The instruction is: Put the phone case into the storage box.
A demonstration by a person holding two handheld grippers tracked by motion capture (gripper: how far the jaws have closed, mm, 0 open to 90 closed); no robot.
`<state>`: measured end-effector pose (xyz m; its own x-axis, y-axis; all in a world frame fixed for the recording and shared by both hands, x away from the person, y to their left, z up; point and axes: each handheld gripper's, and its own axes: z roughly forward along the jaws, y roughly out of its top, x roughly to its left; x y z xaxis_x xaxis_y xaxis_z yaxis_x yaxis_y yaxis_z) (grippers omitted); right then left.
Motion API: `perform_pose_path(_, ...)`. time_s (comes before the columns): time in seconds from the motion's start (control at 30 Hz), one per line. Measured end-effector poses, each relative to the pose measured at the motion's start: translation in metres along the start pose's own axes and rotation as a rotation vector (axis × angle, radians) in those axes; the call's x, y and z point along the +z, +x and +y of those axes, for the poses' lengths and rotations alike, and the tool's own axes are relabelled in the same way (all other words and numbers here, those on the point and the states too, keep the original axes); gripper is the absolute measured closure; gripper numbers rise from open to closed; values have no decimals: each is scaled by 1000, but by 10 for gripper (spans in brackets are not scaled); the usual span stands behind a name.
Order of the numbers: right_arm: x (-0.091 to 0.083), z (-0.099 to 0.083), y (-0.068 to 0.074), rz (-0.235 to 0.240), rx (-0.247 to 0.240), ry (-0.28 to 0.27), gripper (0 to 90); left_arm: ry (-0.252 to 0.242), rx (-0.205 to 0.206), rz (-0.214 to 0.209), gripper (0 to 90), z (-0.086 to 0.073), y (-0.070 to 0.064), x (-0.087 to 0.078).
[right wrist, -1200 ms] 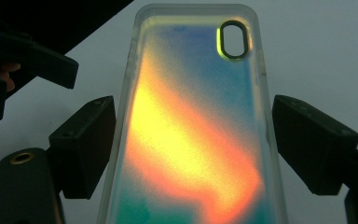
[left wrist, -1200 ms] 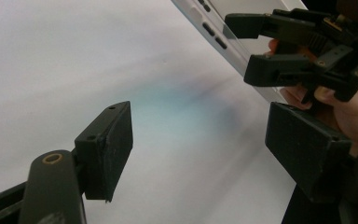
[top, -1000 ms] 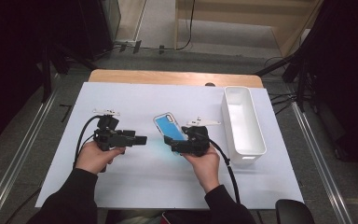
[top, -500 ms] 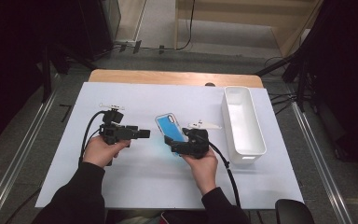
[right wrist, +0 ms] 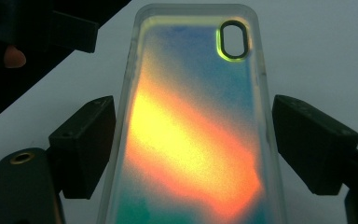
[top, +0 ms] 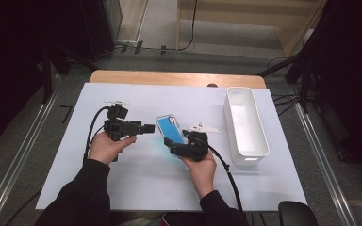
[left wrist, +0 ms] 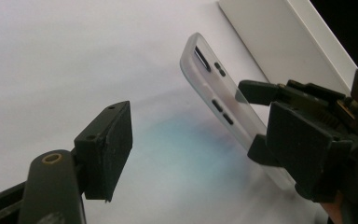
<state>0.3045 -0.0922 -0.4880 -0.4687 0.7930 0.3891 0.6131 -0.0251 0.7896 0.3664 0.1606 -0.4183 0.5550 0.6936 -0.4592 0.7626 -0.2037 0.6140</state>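
Note:
A phone case (top: 168,128) with a blue iridescent back and clear edges is tilted up off the white table cover, casting a bluish patch below it. My right gripper (top: 175,142) is shut on its lower part, one jaw on each long edge, with the case (right wrist: 191,140) between them. In the left gripper view the case (left wrist: 209,79) shows side-on with its button slots. My left gripper (top: 146,127) hovers just left of the case, pointing at it, open, with one finger (left wrist: 107,149) in sight and nothing held.
A long white bin (top: 245,123) stands at the right side of the table; its wall (left wrist: 279,42) lies behind the case. The white cover (top: 122,179) spreads over a wooden tabletop (top: 169,77). Cables trail from both grippers toward the person.
My left gripper has risen a little and moved away from the person, staying level with the case. The right gripper and the case have barely shifted.

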Motion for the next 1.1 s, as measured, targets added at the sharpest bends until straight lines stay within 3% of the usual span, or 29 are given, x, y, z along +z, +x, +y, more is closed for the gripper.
perform_pose_path(0.07, 1, 0, 1, -2, 3, -2, 152, 6, 16, 22, 225, 2, -3, 3)
perform_pose_path(0.37, 2, -1, 4, 3, 7, -20, 152, 9, -32, 11, 255, 9, -3, 10)
perform_pose_path(0.67, 5, -2, 7, 2, 22, -48, 152, -2, -75, 30, 294, 14, -3, 15)
perform_pose_path(0.9, 8, -3, 11, 3, 24, -60, 152, 16, -103, 57, 343, 16, -6, 22)
perform_pose_path(1.1, 11, -5, 15, 6, 25, -64, 152, 4, -113, 61, 386, 16, -10, 27)
